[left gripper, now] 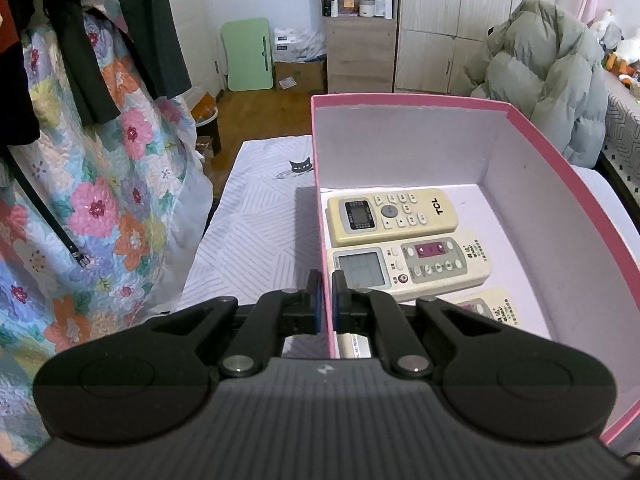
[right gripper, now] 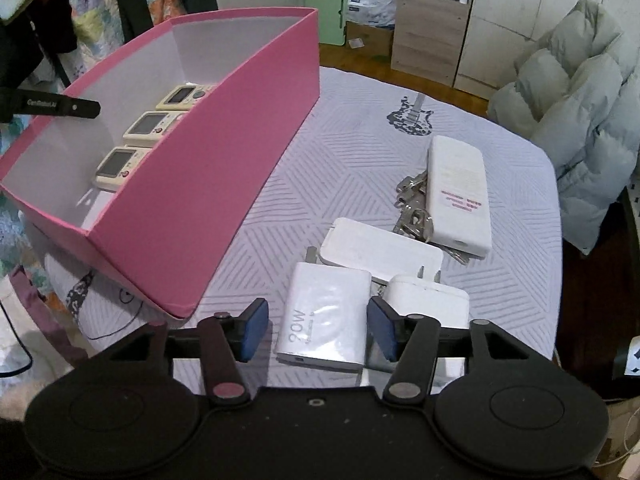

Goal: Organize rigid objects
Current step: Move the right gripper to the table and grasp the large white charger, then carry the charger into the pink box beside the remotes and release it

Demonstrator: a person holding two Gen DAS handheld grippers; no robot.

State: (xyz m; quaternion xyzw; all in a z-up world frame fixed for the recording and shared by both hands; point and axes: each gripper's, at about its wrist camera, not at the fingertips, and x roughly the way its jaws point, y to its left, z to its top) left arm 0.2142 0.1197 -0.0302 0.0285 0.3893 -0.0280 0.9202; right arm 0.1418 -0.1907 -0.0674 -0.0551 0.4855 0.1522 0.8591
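Note:
A pink box [left gripper: 560, 168] stands on the patterned table; it also shows in the right wrist view [right gripper: 224, 152]. Three cream remotes lie inside: a TCL remote [left gripper: 392, 216], a second remote [left gripper: 412, 266] and a third remote [left gripper: 486, 308] partly hidden. My left gripper [left gripper: 327, 296] is shut on the box's left wall [left gripper: 320, 200]. My right gripper [right gripper: 318, 330] is open, its fingers on either side of a white 20W charger [right gripper: 326, 316]. A second charger [right gripper: 430, 298], a flat white adapter [right gripper: 380, 248], a white power bank [right gripper: 458, 192] and keys [right gripper: 412, 208] lie beyond.
A grey puffer jacket [right gripper: 580, 112] lies at the table's right edge. Floral bedding [left gripper: 100, 200] and dark clothes hang to the left. A wooden cabinet [left gripper: 360, 48] and wardrobe stand at the back wall.

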